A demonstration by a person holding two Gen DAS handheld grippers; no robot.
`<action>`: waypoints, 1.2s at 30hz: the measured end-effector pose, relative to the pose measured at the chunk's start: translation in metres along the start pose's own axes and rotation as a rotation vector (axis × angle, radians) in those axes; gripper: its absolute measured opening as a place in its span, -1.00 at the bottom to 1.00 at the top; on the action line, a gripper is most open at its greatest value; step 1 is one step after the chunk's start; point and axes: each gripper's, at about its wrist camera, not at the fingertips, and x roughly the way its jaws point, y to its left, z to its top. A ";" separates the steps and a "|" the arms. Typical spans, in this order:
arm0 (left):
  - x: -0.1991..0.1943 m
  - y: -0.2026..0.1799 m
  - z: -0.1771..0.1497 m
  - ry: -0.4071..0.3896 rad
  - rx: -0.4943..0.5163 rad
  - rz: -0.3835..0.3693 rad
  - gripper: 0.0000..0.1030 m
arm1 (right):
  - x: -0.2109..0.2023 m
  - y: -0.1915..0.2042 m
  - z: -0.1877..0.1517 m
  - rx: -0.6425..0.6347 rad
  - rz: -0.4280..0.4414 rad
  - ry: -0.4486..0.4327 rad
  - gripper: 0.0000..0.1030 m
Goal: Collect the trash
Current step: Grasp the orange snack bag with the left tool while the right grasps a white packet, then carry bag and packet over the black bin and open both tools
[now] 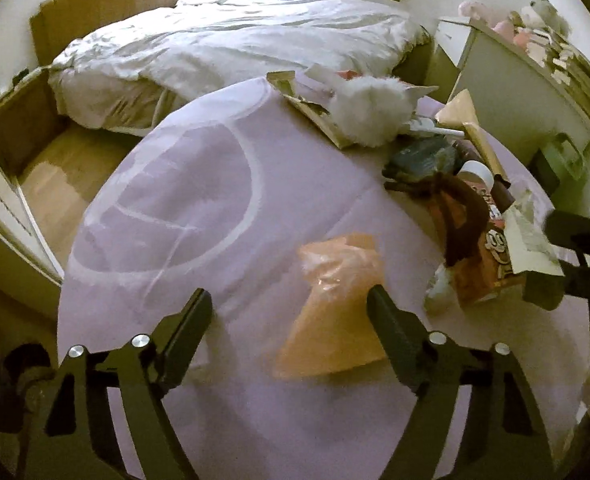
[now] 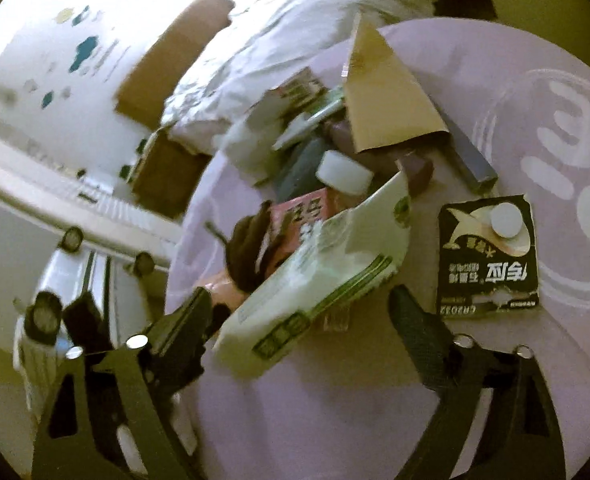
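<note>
Left wrist view: the left gripper (image 1: 289, 306) hangs over a lilac rug (image 1: 199, 208) with its jaws spread and nothing pinched. The orange bag (image 1: 335, 300) lies flat on the rug, between the fingers and closer to the right finger, whose tip overlaps its edge. A trash pile (image 1: 467, 200) lies further right, near a white plush toy (image 1: 369, 110).

Right wrist view: the right gripper (image 2: 301, 308) also has its jaws spread, gripping nothing. A white-and-green wrapper (image 2: 319, 276) lies between the fingers, reaching past their tips. A black battery card (image 2: 489, 254) lies on the rug just beyond the right finger, apart from it.
</note>
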 end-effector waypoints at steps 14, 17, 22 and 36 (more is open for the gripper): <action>-0.020 0.014 -0.007 -0.056 -0.076 -0.101 -0.60 | -0.034 -0.008 -0.012 -0.103 0.019 -0.123 -0.42; -0.042 0.008 -0.005 -0.104 -0.087 -0.148 -0.60 | -0.053 0.001 -0.020 -0.189 -0.010 -0.182 -0.42; -0.079 -0.019 0.010 -0.176 -0.062 -0.240 -0.60 | -0.090 0.008 -0.033 -0.290 -0.064 -0.299 -0.42; -0.083 -0.203 0.053 -0.140 0.182 -0.538 -0.59 | -0.215 -0.084 -0.040 -0.190 -0.252 -0.591 -0.42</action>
